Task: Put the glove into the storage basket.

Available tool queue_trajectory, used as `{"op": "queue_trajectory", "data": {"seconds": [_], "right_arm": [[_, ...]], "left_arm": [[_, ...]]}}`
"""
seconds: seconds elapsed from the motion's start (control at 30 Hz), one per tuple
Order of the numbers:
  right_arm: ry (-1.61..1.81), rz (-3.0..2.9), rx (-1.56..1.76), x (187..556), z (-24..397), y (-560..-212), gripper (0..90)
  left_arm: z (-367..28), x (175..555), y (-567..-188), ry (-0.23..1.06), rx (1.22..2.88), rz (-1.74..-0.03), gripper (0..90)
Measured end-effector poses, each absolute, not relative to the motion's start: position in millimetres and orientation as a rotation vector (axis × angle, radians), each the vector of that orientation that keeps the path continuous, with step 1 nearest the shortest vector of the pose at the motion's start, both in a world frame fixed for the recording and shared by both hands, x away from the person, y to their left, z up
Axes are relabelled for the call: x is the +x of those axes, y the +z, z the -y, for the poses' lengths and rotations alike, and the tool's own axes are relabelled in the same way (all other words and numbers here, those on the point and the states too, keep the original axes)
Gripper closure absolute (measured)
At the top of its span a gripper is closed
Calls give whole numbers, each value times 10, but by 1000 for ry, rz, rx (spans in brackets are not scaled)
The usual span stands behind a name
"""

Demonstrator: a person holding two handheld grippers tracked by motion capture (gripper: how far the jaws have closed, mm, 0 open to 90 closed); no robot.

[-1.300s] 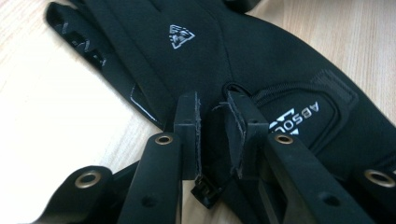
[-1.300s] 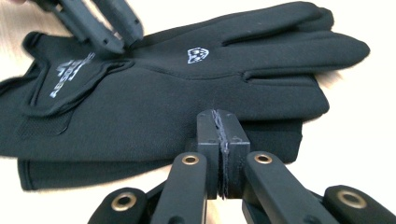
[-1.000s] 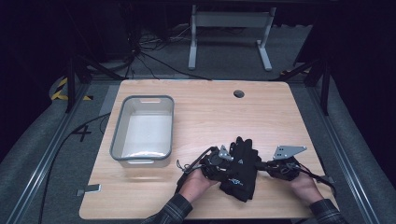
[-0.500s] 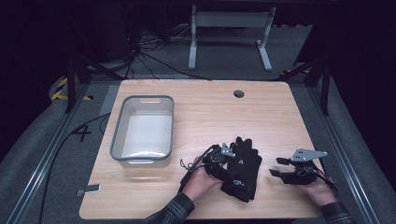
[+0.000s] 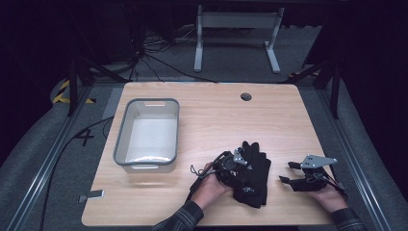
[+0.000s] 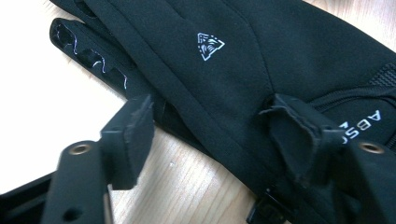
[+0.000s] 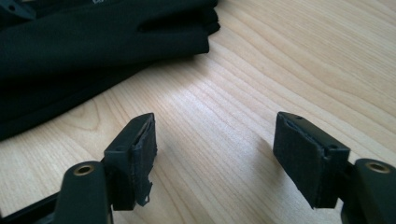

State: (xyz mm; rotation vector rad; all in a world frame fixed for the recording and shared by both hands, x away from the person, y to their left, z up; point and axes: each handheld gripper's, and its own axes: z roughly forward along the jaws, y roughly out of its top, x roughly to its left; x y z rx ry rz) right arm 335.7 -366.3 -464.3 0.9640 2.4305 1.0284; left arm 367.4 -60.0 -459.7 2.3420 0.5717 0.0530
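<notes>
A pair of black gloves lies stacked near the front edge of the wooden table. My left gripper is at the gloves' left side, and a hand holds it from below. In the left gripper view it is open and straddles the glove's edge: one jaw is over bare wood, the other is on the black glove by its white triangular logo. My right gripper hovers open to the right of the gloves. Its jaws frame bare wood, with the gloves off to the upper left.
A grey plastic bin stands on the table's left half, with nothing visible in it. A round cable hole sits near the far edge. A small grey clip lies at the front left corner. Cables and a metal stand lie on the floor beyond.
My right gripper has drawn back to the right, from against the gloves to bare wood a short way off. The left gripper and the gloves have stayed in place.
</notes>
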Motion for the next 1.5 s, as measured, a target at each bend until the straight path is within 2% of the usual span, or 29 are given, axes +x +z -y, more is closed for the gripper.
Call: {"op": "queue_trajectory", "data": {"seconds": [0.17, 0.5, 0.57, 1.03, 1.5], "right_arm": [[1068, -2421, 954, 3370, 3679, -4675, 272], [1063, -2423, 959, 3377, 3682, -4676, 250], [1063, -2423, 959, 3377, 3681, -4676, 250], [1058, -2430, 959, 3386, 3680, -4678, 212], [1057, -2426, 964, 3393, 3680, -4679, 202]], "left_arm": [[613, 3687, -4587, 48, 2346, -562, 458], [632, 3740, -4610, -39, 2307, -544, 765], [643, 3740, -4599, -43, 2311, -540, 796], [543, 3802, -4397, -89, 2260, -532, 828], [323, 3839, -4185, -74, 2193, -547, 829]]}}
